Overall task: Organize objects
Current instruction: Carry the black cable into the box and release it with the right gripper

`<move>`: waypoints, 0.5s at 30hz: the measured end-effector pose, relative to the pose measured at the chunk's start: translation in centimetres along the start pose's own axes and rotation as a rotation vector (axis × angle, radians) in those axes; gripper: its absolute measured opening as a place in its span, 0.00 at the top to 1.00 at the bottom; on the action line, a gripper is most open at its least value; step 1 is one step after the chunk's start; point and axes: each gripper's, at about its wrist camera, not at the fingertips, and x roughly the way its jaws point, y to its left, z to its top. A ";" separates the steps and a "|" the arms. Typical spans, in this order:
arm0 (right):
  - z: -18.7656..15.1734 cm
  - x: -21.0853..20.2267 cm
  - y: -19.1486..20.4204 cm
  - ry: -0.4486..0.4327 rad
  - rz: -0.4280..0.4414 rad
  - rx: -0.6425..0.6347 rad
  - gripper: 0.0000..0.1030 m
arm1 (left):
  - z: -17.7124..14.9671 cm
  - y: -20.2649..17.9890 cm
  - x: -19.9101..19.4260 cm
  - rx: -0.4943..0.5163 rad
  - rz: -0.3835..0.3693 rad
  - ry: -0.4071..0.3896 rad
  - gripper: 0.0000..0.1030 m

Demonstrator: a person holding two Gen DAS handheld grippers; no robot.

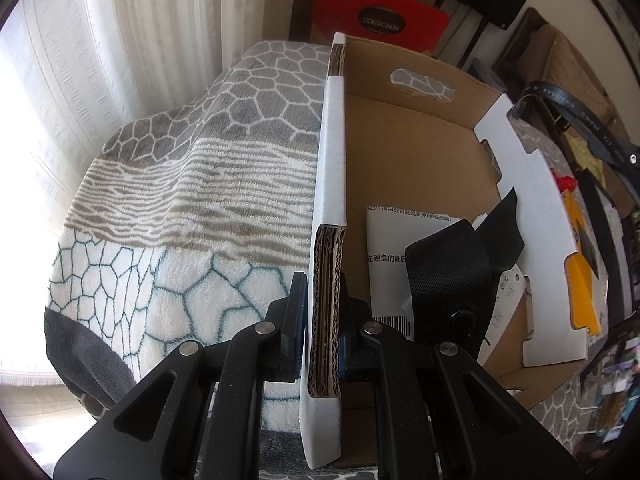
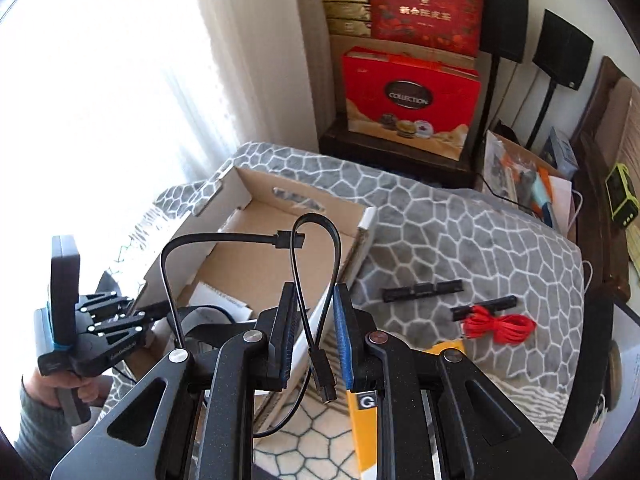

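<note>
Cardboard: in the left wrist view, the box [image 1: 420, 152] sits open on a patterned blanket [image 1: 180, 184]; its near wall shows raw corrugated edges between white faces.
Left gripper [image 1: 322, 332]: clamped tight on that box wall, one finger outside, one inside.
Box contents: a white sheet [image 1: 386, 256] with printed text lies on the floor of the box; a black strap [image 1: 448, 276] lies across it.
Outside the box: a yellow packet [image 1: 580, 264] lies just beside the far wall, partly hidden by it.
Background: pale curtain [image 1: 120, 40] to the left, a red gift box [image 1: 380, 12] behind.

Black: in the right wrist view, a flat cable [image 2: 316, 280] stands looped between the fingers of the right gripper [image 2: 316, 332].
Right gripper: narrow, pinching the cable; one plug hangs below the fingers, the other end arcs over the box [image 2: 256, 248].
Left gripper [image 2: 116, 320]: seen at the left, held by a hand [image 2: 68, 392] in a grey sleeve, at the box's edge.
Blanket [image 2: 460, 240]: carries two black bars [image 2: 424, 290] and a red cord bundle [image 2: 500, 326], right of the box.
Yellow packet [image 2: 364, 432]: just below the right finger.
Shelf: red gift boxes [image 2: 412, 100], two black speakers [image 2: 560, 52].
</note>
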 end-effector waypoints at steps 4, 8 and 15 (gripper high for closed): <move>-1.0 1.7 2.7 0.025 0.012 -0.056 0.83 | 0.0 0.0 0.0 -0.007 -0.008 0.000 0.89; -2.1 3.3 4.7 0.048 -0.001 -0.124 0.83 | 0.0 0.0 0.0 -0.011 -0.011 0.000 0.89; -4.4 5.6 6.4 0.093 -0.022 -0.206 0.76 | -0.1 0.1 -0.1 -0.012 -0.011 -0.001 0.89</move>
